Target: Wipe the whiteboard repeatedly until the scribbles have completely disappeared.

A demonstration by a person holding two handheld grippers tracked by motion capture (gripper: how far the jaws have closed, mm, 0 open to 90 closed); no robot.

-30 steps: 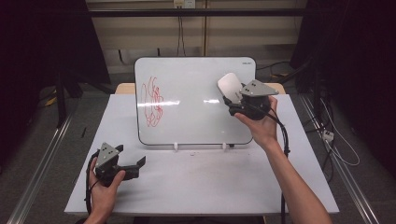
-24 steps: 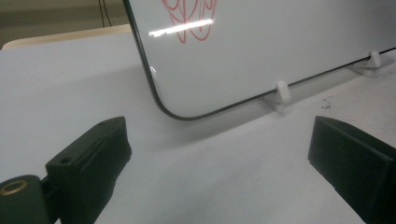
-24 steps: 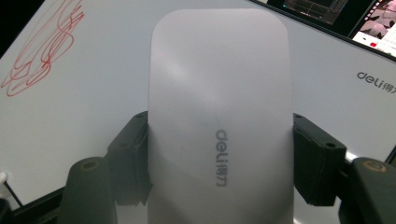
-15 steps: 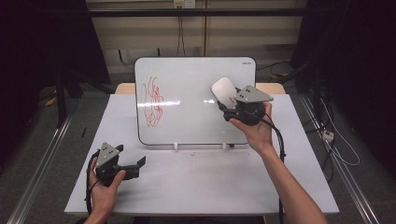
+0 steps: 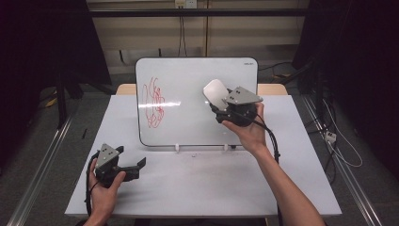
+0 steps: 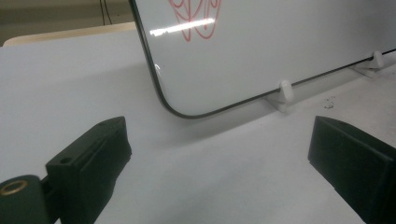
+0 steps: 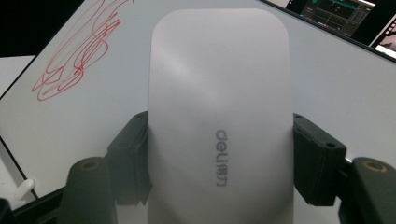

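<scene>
Now: right gripper (image 5: 221,104) at frame centre of the high view, jaws clamped on the white eraser (image 5: 215,92), held over the whiteboard (image 5: 188,122). Red scribble (image 5: 154,101) sits centre left. Left gripper (image 5: 129,170) lower left, jaws apart, empty, on the table (image 5: 197,183).

White rounded eraser (image 7: 219,121) flat against upright whiteboard (image 5: 188,122), right of red scribble (image 5: 155,102).

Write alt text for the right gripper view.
A pale grey, rounded plastic whiteboard eraser with a printed logo is clamped between the two black jaws of the right gripper, close to the camera. Behind it stands a white whiteboard with a red marker scribble at the upper left.
</scene>
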